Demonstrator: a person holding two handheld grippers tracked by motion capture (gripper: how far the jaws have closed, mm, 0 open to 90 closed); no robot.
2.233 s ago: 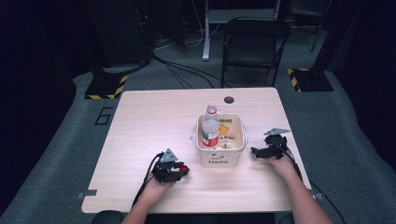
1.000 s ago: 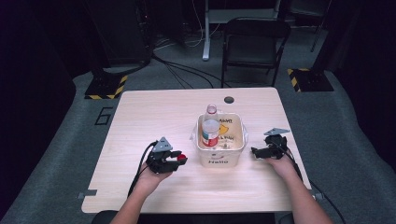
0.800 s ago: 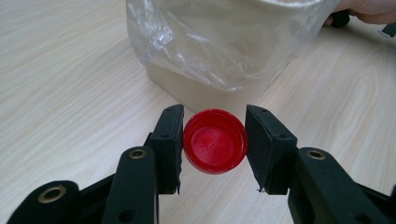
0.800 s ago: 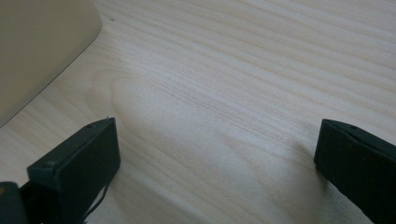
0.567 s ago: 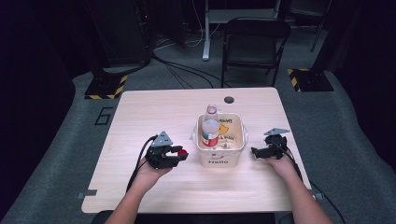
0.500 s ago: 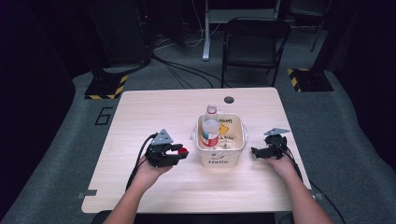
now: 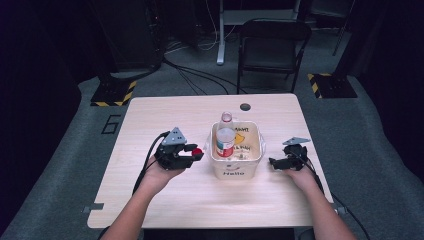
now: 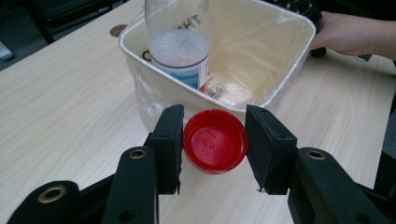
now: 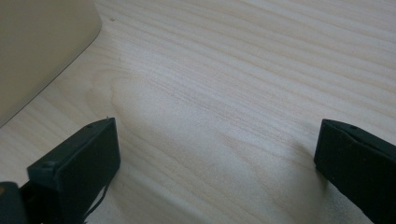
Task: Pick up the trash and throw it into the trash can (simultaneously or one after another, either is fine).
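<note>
Left gripper (image 8: 214, 144): jaws clamped on the red cap (image 8: 215, 147), one pad on each side of its rim, open underside facing the camera. Side grip leaves the cap free to drop straight down once the jaws let go, which looks like the point, since the bin (image 8: 280, 60) sits just beyond the jaw tips.

Ahead of the jaws, the bin's near wall is just past the cap. The cap isn't over the rim yet; it's outside, near the front corner. Inside the bin, beyond and left of the jaws, stands the bottle (image 8: 180, 46), upright, neck open, against the near-left wall. My read: cap goes in with the bottle.

Left hand (image 7: 162, 172) holds its gripper (image 7: 192, 152) off the table (image 7: 150, 120), roughly level, jaws pointing at the bin (image 7: 235, 167).

Right gripper (image 7: 274, 162): jaws spread wide, nothing between them, bare table in the gap. Bin wall (image 9: 37, 42) sits ahead and to the left of its left jaw, near but apart. Right hand (image 7: 300, 172) rests low on the table beside the bin, gripper aimed at its side, parked or ready to steady it.

Farther back: chair (image 7: 272, 47), cables on the floor.
</note>
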